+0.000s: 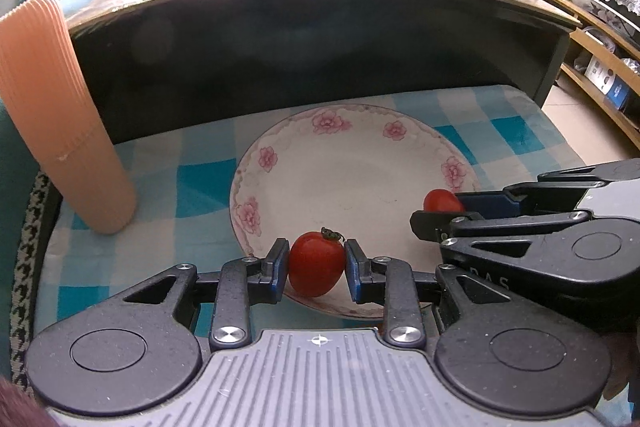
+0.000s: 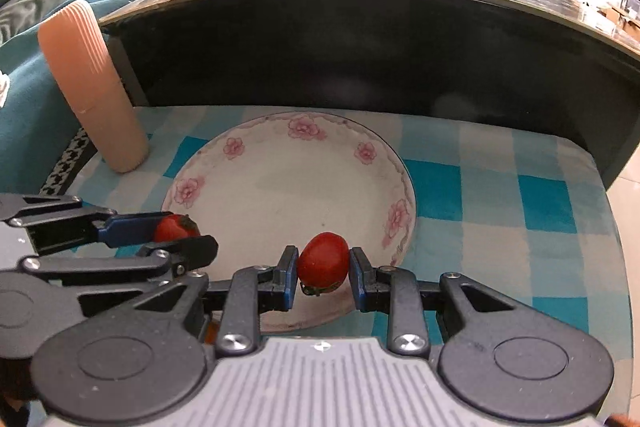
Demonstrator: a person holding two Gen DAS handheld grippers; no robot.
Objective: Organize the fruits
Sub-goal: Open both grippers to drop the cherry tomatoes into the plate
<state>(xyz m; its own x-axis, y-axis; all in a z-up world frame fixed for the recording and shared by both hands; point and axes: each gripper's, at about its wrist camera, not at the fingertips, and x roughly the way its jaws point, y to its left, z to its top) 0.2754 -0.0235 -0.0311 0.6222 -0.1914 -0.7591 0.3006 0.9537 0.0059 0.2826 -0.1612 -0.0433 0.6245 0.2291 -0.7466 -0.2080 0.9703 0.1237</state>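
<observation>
Red cherry tomato (image 1: 316, 263) clamped in left gripper (image 1: 317, 269), another (image 2: 323, 262) in right gripper (image 2: 323, 273), both over floral plate (image 1: 304, 143) near edge. Placing step; next, lower and release.

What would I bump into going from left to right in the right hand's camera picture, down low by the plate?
Peach cup → left gripper holding a tomato → plate → right gripper holding a second tomato → checkered cloth.
</observation>
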